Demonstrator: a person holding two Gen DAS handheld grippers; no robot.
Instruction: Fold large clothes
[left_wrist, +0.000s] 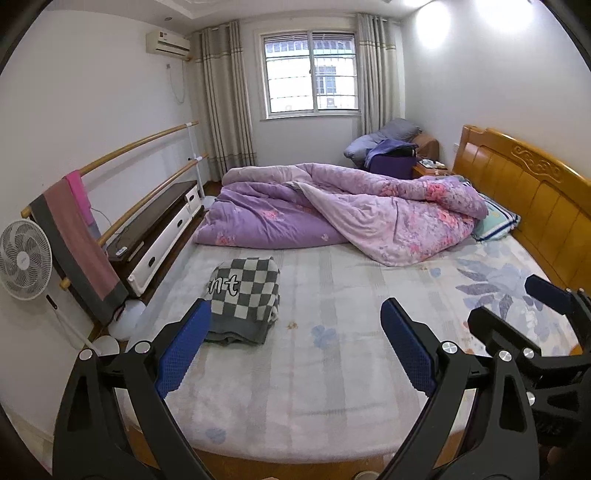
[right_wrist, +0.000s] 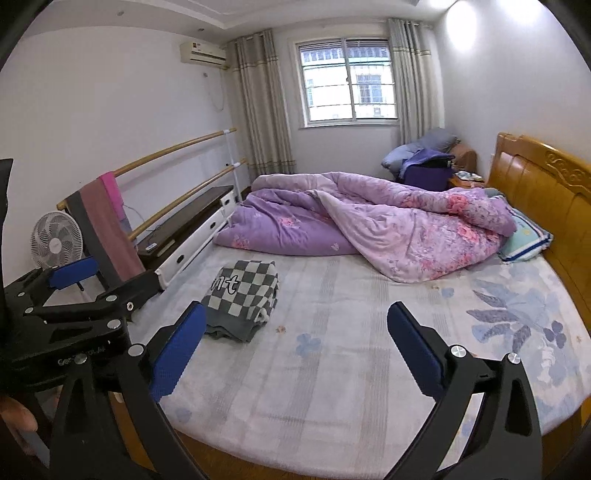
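Observation:
A grey-and-white checkered garment (left_wrist: 243, 295) (right_wrist: 243, 291) lies folded into a thick rectangle on the left part of the bed, with white lettering on its top. My left gripper (left_wrist: 295, 314) hovers above the near side of the bed, jaws wide apart, nothing between the blue pads; its left pad overlaps the garment's near corner in this view. My right gripper (right_wrist: 295, 317) is held the same way, open and empty, just right of the garment. Each gripper shows at the other view's edge: the right gripper (left_wrist: 513, 299) and the left gripper (right_wrist: 107, 277).
The bed's pale flowered sheet (left_wrist: 332, 387) spreads out in front of me. A bunched purple quilt (left_wrist: 332, 206) and a pillow (left_wrist: 495, 218) fill its far side, beside the wooden headboard (left_wrist: 535, 192). Left of the bed stand a fan (left_wrist: 24, 258), towel-draped bars (left_wrist: 74, 240) and a low cabinet (left_wrist: 159, 229).

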